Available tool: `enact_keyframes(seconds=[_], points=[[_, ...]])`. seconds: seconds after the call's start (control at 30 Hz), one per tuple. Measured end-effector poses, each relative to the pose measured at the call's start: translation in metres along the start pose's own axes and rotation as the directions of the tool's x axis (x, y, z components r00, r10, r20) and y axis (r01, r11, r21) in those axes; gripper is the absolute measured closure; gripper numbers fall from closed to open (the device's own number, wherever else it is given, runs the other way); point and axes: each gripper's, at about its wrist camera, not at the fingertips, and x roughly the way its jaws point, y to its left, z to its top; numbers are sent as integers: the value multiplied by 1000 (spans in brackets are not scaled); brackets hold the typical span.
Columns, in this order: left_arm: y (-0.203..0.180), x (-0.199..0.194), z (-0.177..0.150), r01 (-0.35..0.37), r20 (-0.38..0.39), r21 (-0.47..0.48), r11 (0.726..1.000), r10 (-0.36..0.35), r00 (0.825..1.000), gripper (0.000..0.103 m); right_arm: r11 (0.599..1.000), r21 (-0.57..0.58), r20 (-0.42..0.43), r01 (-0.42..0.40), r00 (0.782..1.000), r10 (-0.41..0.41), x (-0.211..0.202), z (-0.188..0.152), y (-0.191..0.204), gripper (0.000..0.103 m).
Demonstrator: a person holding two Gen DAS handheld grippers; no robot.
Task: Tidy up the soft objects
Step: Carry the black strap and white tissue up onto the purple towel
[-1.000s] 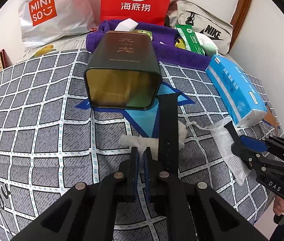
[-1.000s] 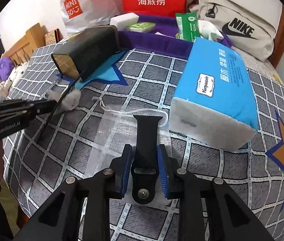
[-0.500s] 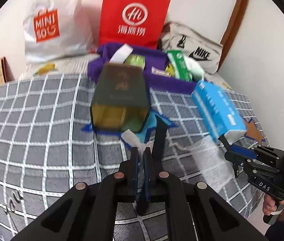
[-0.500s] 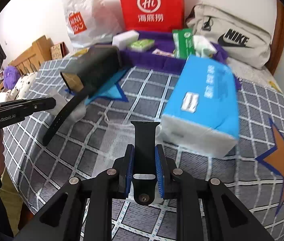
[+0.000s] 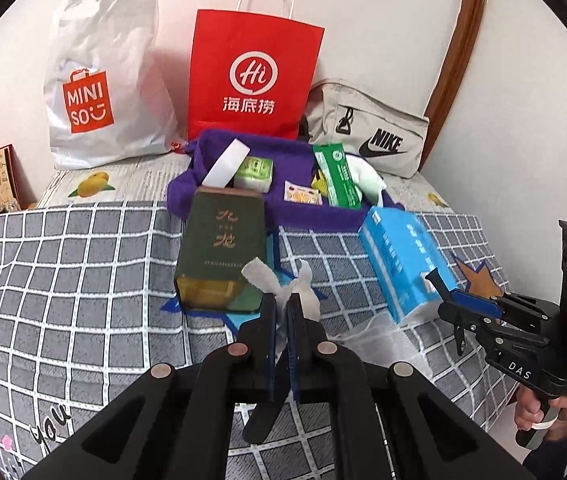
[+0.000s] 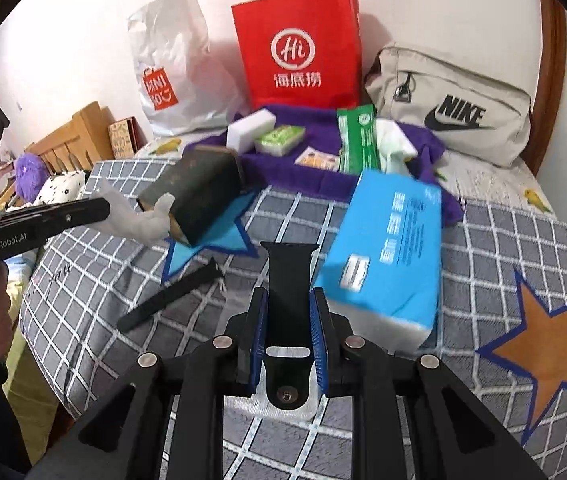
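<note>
Against the white wall stands a red paper bag [image 5: 253, 80] with white handles, and a white Miniso plastic bag [image 5: 103, 80] slumps just to its left. On its other side a beige Nike pouch [image 6: 449, 108] leans by the brown wooden bed frame [image 5: 453, 52]. A dark green tin [image 5: 221, 250] lies on its side on the grey checked bedspread [image 5: 63, 280] (its open mouth faces the near edge), over a blue star. An orange star [image 6: 539, 344] sits well apart. Beyond the bed's far side rests a purple plush toy [image 6: 31, 174].
</note>
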Motion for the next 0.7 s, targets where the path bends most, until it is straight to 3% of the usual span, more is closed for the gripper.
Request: enact_keyframes(seconds=[0.7], points=[[12,39,67,-65,11,-1,998,65,998,97,1000,-5,58,17,998,-16,21,87,-39,82]])
